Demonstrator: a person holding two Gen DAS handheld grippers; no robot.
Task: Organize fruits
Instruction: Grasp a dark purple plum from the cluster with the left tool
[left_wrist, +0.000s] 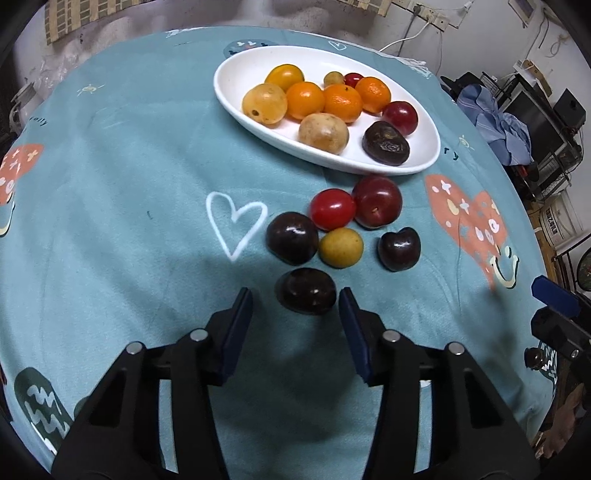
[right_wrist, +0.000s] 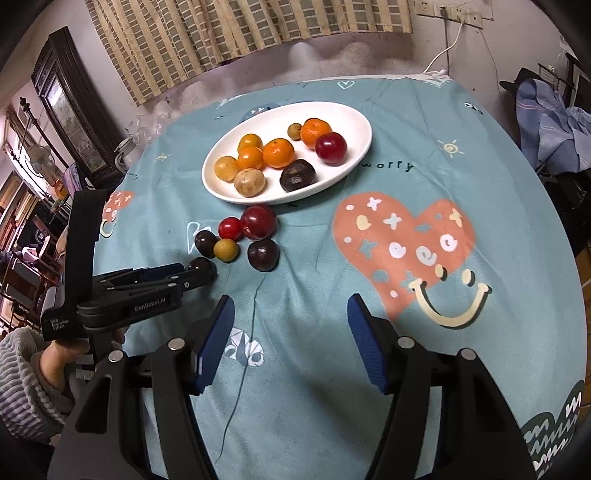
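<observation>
A white oval plate (left_wrist: 236, 99) (right_wrist: 354, 155) at the back of the table holds oranges, yellow fruits, red plums and a dark wrinkled fruit. Several loose fruits lie in front of it. My left gripper (left_wrist: 295, 299) (right_wrist: 201, 275) is open, its fingers on either side of the nearest dark plum (left_wrist: 306, 291) (right_wrist: 202, 264), which rests on the cloth. Beyond it lie another dark plum (left_wrist: 292, 238), a yellow fruit (left_wrist: 340, 246), a red tomato (left_wrist: 332, 209), a red plum (left_wrist: 377, 201) and a dark cherry (left_wrist: 398, 248). My right gripper (right_wrist: 291, 310) is open and empty over bare cloth.
The round table wears a teal cloth (right_wrist: 369, 350) with heart and smiley prints. A wall with a woven blind (right_wrist: 236, 33) stands behind. Clothes and shelves (right_wrist: 554, 110) crowd the right side; a cabinet (right_wrist: 70, 107) stands at the left.
</observation>
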